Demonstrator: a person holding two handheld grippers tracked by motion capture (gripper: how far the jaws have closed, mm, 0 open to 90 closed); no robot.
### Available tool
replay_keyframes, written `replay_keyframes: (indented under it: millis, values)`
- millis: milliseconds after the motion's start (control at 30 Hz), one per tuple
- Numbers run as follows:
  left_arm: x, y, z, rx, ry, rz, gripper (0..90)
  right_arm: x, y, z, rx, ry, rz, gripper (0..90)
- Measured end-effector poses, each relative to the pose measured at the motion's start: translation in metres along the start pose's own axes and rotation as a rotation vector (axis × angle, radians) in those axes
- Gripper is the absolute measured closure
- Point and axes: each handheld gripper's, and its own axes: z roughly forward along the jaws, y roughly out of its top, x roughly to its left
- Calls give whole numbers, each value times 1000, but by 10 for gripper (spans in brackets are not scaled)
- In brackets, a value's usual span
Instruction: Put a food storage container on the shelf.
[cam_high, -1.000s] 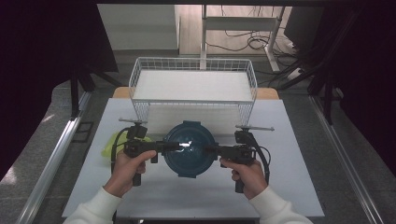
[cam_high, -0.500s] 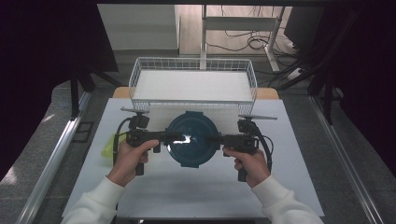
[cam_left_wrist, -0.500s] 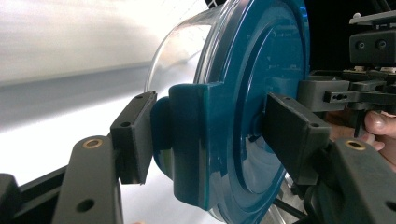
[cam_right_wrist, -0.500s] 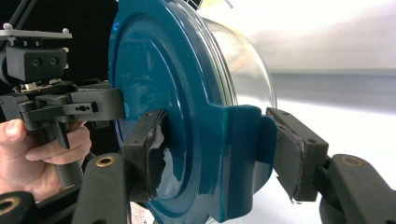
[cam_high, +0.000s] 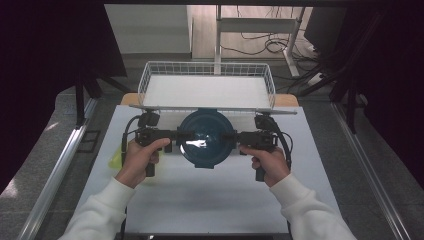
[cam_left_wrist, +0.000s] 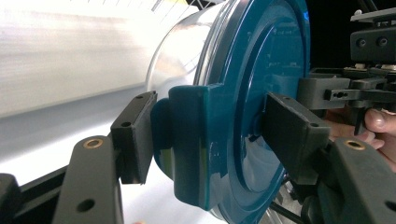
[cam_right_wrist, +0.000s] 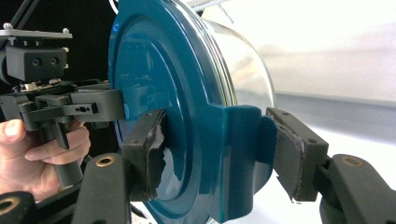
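High view: a teal-lidded container hangs between the two grippers over the white worktop, just short of the wire basket. Left gripper grips its left lid tab, right gripper the right tab. Vs a sec ago the container sits further up the frame, closer to the basket & seemingly lifted off the worktop, so the carry toward the basket looks well underway; prob next is clearing the front rim. Yellow-green item lies by the left hand.

Left gripper view: jaws clenched on the lid's side tab, one pad under the tab, the other on the lid top; clear glass body shows behind.

Right gripper view: same on the opposite tab, jaws grasping it both sides; pad tape looks torn. Grip unchanged on both, so no slip seen
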Motion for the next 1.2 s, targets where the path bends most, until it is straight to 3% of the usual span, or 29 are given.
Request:
replay_keyframes:
  millis: [567,1200]
  values:
    - [-12,36,-3,-22,-8,27,379,9,35,-12,-32,-3,-33,399]
    - [-14,74,-4,-35,-1,53,382,11,75,-13,-55,8,-60,399]
